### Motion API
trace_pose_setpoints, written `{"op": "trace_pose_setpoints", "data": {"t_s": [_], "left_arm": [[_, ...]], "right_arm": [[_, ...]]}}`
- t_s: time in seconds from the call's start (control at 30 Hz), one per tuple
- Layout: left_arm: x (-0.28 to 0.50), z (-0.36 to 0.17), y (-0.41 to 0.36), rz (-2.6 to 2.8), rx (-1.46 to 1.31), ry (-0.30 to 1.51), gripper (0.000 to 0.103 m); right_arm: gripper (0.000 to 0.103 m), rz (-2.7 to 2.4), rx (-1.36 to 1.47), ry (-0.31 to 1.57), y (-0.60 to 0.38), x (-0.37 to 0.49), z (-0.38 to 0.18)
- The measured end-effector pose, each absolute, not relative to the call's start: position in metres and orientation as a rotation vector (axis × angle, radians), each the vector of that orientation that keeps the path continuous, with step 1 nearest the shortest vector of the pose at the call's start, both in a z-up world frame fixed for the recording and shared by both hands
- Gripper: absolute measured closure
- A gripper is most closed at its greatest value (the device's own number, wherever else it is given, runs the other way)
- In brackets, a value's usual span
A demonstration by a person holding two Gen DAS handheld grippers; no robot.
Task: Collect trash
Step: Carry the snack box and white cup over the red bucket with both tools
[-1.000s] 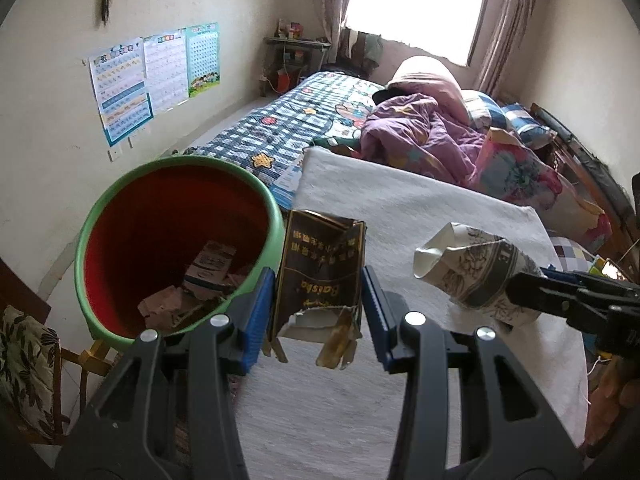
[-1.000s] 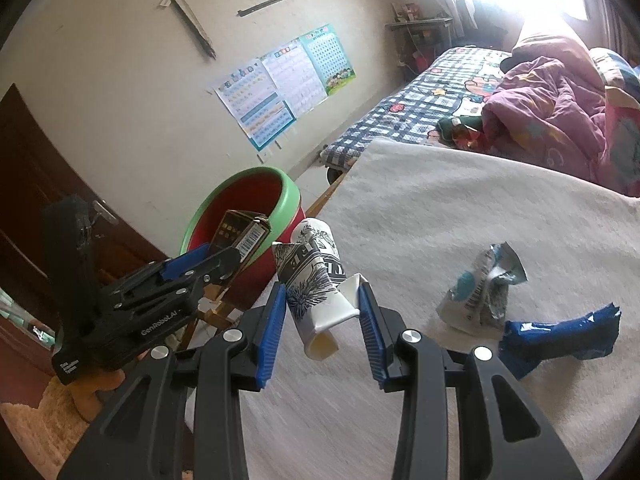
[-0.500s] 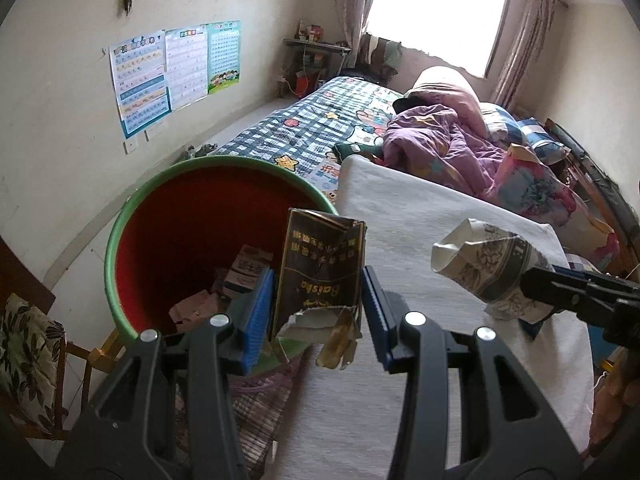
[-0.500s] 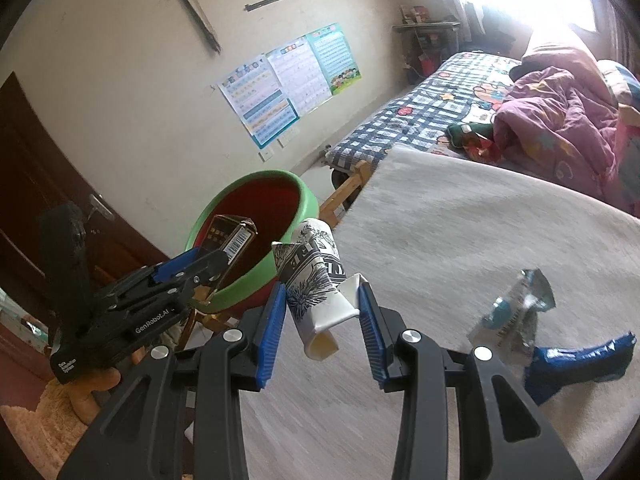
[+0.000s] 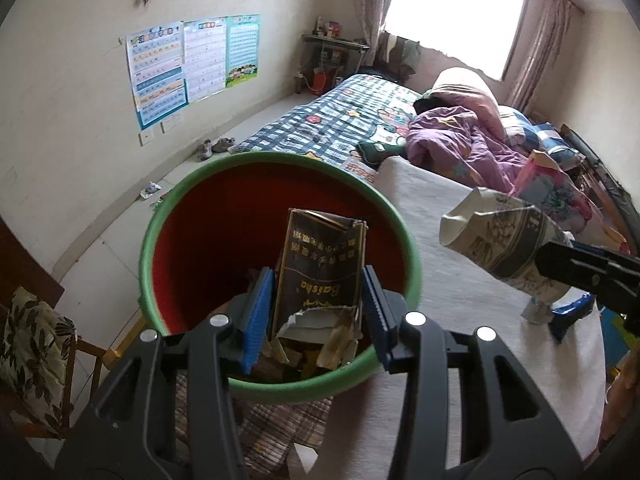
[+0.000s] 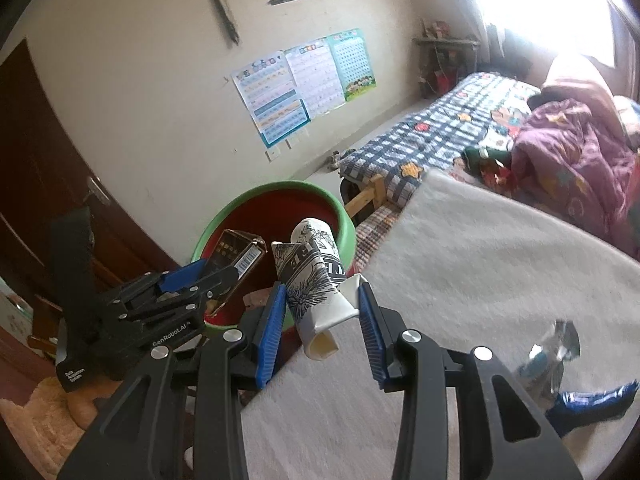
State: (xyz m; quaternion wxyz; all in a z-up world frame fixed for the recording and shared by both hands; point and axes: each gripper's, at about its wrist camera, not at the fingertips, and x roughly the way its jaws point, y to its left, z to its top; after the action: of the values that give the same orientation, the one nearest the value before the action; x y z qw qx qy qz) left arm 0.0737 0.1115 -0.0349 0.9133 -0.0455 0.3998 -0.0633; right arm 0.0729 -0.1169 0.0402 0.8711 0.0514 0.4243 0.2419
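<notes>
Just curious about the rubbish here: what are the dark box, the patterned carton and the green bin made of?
Dark box: thin printed cardboard, slightly glossy; its torn bottom edge shows pale paper layers. Patterned carton: probably coated paperboard, with sharp folds and a cream inside. Green bin: likely moulded plastic, smooth with a rounded rim.

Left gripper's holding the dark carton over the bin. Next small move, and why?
Probably open the left gripper and let the dark carton drop. In the left wrist view it sits over the red inside of the green-rimmed bin, other trash below it. The right gripper, holding the crushed paper cup, looks short of the rim.
</notes>
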Motion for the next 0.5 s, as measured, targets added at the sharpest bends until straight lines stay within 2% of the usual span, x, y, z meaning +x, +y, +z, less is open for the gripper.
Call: {"op": "trace_pose_setpoints", "data": {"t_s": [0.5], "left_arm": [[0.088,-0.051,0.145,-0.065,-0.101,0.872,0.061]], "right_arm": [[0.067,0.555,-0.001,0.879,-0.055,0.097,0.035]]}}
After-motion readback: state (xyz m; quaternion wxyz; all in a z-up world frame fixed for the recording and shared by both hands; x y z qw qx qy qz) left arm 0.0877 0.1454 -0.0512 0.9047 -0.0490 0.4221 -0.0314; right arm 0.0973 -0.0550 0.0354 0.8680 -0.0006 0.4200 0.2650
